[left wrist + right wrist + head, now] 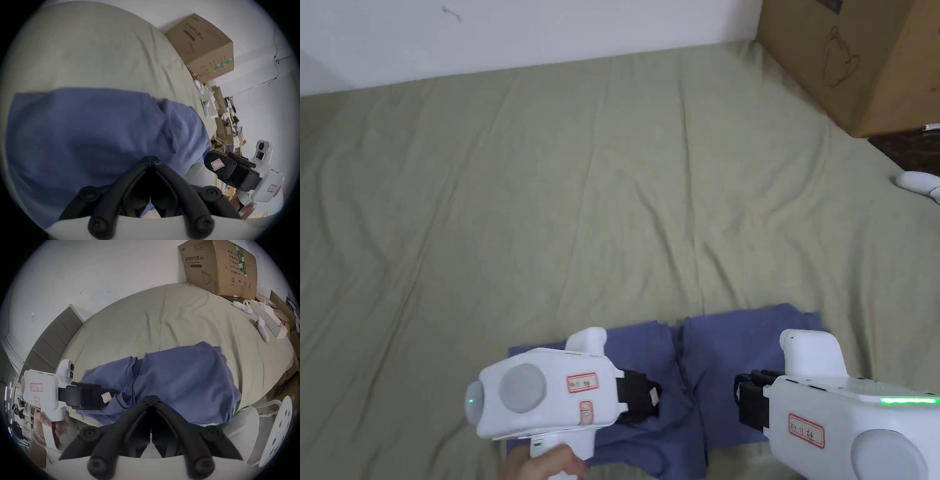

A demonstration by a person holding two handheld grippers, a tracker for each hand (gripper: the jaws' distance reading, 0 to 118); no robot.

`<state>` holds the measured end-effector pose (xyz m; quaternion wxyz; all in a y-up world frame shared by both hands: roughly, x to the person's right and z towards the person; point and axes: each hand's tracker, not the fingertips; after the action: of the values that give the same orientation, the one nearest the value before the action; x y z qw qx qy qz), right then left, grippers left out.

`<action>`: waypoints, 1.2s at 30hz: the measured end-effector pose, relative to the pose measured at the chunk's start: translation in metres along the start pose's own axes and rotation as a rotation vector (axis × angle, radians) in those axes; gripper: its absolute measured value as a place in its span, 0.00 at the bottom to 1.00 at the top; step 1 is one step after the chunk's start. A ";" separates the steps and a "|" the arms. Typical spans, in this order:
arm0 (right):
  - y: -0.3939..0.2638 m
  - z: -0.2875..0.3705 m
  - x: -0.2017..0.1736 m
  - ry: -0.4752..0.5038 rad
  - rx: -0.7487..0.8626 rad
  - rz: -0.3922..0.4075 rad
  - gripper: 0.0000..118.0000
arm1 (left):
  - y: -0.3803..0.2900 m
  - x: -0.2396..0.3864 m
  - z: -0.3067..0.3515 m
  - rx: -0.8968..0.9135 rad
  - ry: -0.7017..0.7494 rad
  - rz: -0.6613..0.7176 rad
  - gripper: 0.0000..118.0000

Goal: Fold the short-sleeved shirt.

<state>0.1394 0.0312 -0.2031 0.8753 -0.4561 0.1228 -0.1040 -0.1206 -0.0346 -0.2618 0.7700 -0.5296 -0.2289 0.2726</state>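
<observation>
We see the blue shirt [731, 362] bunched on the green sheet [600, 200] at the bed's near edge. Left gripper [150, 157] & right gripper [151, 396]: jaw tips pressed together, touching shirt fabric; can't tell if cloth's pinched. Cardboard box [862, 56] at far corner.

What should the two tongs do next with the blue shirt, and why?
Probably lift the near edge a little and carry it toward the far edge. Both tongs, left and right, look shut at the near side of the blue shirt, which lies bunched with a crease down its middle on the green sheet.
</observation>
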 end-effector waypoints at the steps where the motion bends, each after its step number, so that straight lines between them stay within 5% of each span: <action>1: -0.001 0.000 0.002 -0.002 -0.002 -0.005 0.00 | -0.001 0.004 -0.005 -0.007 0.006 -0.009 0.00; 18: -0.003 0.005 -0.006 -0.022 -0.011 0.012 0.00 | -0.026 0.011 0.017 -0.016 -0.044 -0.050 0.00; 25: 0.001 0.006 -0.018 -0.018 -0.002 0.047 0.00 | -0.003 -0.075 0.111 0.209 -0.080 0.173 0.01; 26: 0.000 0.005 -0.019 -0.015 -0.005 0.049 0.00 | -0.005 -0.089 0.121 0.237 -0.044 0.199 0.06; 30: -0.002 0.000 -0.026 -0.011 -0.021 0.061 0.00 | -0.014 -0.127 0.143 0.252 0.044 0.242 0.89; 31: -0.002 -0.002 -0.028 -0.013 -0.026 0.063 0.00 | -0.016 -0.134 0.145 0.246 0.034 0.260 0.98; 36: -0.004 -0.006 -0.039 0.000 -0.046 0.091 0.00 | -0.022 -0.157 0.132 0.272 -0.116 0.389 0.98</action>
<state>0.1005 0.0357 -0.1987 0.8683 -0.4701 0.1459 -0.0613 -0.3185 -0.0542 -0.2067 0.7527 -0.4386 -0.1274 0.4741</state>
